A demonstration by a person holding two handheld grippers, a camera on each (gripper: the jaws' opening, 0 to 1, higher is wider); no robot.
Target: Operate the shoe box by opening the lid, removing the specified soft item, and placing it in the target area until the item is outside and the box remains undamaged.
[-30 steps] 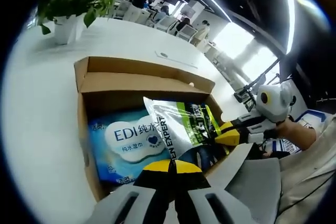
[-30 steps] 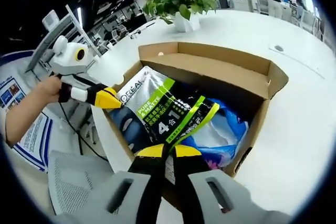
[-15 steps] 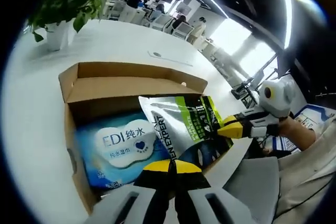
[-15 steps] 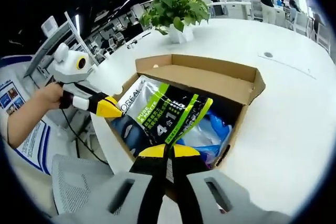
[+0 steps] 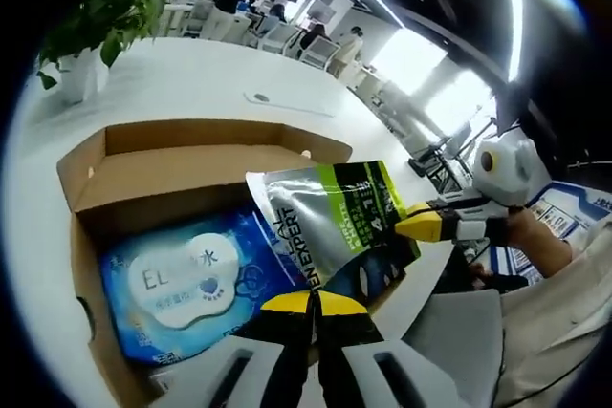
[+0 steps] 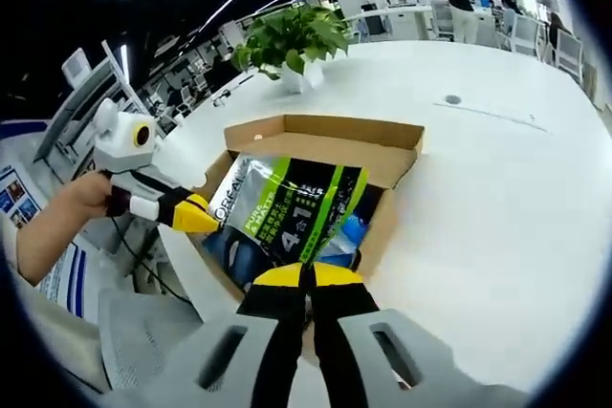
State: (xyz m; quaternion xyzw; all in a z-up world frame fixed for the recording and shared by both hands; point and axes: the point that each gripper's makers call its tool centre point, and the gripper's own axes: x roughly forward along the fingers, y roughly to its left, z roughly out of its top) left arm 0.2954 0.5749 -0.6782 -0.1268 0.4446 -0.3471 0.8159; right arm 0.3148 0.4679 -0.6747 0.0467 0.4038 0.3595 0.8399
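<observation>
An open cardboard shoe box (image 5: 206, 155) (image 6: 330, 131) sits on the white table, its lid folded back. A silver, green and black pouch (image 5: 335, 222) (image 6: 292, 203) hangs above the box's near side, held from two ends. My left gripper (image 5: 313, 301) is shut on one edge of the pouch; it enters the right gripper view from the left (image 6: 196, 217). My right gripper (image 6: 306, 277) is shut on the opposite edge and appears in the left gripper view (image 5: 421, 226). A blue wet-wipes pack (image 5: 182, 279) (image 6: 352, 229) lies flat inside the box.
A potted plant (image 5: 91, 21) (image 6: 287, 40) stands on the table beyond the box. A small round fitting (image 5: 260, 97) (image 6: 452, 99) is set in the tabletop. A grey mesh chair (image 5: 459, 341) (image 6: 134, 332) sits at the table's near edge. People sit far behind.
Both grippers have risen with the pouch, which now hangs higher over the box. The box looks smaller and more of the blue pack is uncovered.
</observation>
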